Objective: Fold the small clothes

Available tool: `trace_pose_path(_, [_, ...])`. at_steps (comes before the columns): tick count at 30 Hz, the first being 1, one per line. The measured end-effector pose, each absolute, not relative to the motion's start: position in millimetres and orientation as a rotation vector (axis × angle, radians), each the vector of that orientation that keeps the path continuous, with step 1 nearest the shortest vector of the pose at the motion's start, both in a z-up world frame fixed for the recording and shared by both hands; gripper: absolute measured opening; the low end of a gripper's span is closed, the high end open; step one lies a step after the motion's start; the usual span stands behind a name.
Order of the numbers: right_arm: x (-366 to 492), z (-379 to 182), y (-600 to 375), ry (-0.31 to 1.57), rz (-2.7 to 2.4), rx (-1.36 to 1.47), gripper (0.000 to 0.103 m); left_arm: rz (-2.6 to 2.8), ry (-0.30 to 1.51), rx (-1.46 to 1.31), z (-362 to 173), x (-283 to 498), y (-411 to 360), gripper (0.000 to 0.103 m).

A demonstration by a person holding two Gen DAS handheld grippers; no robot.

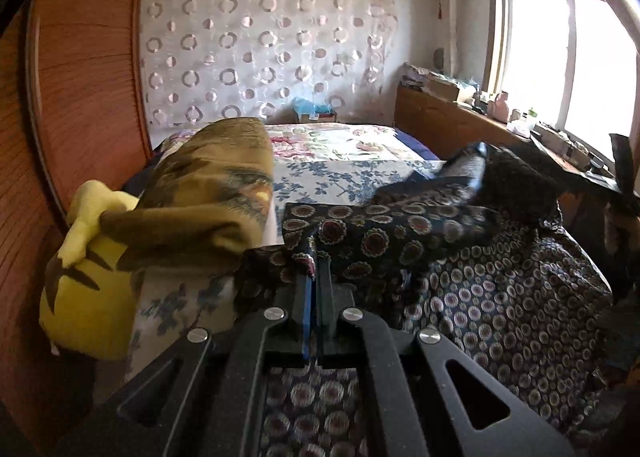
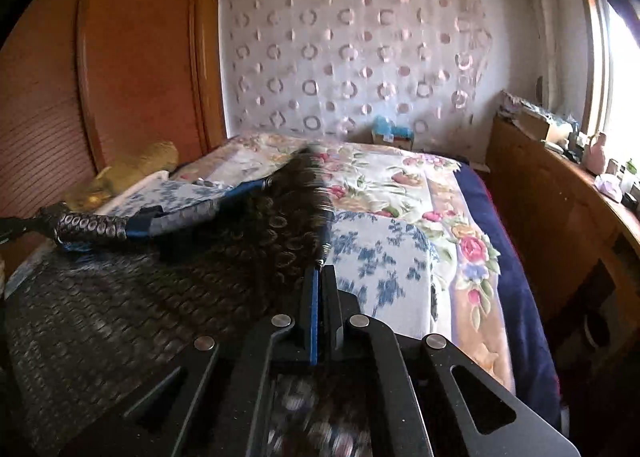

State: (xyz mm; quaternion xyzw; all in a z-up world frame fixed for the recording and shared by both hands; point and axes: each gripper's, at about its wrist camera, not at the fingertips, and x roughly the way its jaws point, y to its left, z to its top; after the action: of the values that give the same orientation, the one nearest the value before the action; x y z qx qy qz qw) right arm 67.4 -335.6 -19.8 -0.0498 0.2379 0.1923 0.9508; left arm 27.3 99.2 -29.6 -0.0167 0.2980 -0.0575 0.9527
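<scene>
A dark garment printed with ringed circles lies spread over the near part of the bed. In the left wrist view my left gripper is shut on a bunched fold of that garment, near its left edge. In the right wrist view my right gripper is shut on the garment's right edge, and the cloth rises from the fingertips in a blurred, lifted ridge. The left gripper shows there as a blue-and-grey shape at the left, wrapped in cloth.
A rolled brown blanket and a yellow plush toy lie at the bed's left side against a wooden wardrobe. A cluttered wooden cabinet runs under the window on the right. A blue box sits at the bed's far end.
</scene>
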Motion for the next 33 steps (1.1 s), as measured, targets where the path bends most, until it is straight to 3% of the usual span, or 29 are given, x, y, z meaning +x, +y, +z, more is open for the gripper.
trace_pose_path(11, [-12,-43,-377,0.547,0.402,-0.078,0.001,-0.075,0.607,-0.022,-27,-19,116,0.002])
trace_pose_path(27, [-39,-42,-382,0.725,0.394,-0.076,0.001,-0.055,0.695,-0.026,-49,-37,126,0.002])
trace_pose_path(31, [-35,-31,-386,0.702,0.366,-0.063,0.008,-0.067,0.678,-0.017,-45,-37,125,0.005])
trace_pose_path(33, [-30,-19,-388,0.671,0.349,-0.062,0.031,-0.061,0.665,-0.004,-41,-37,124,0.008])
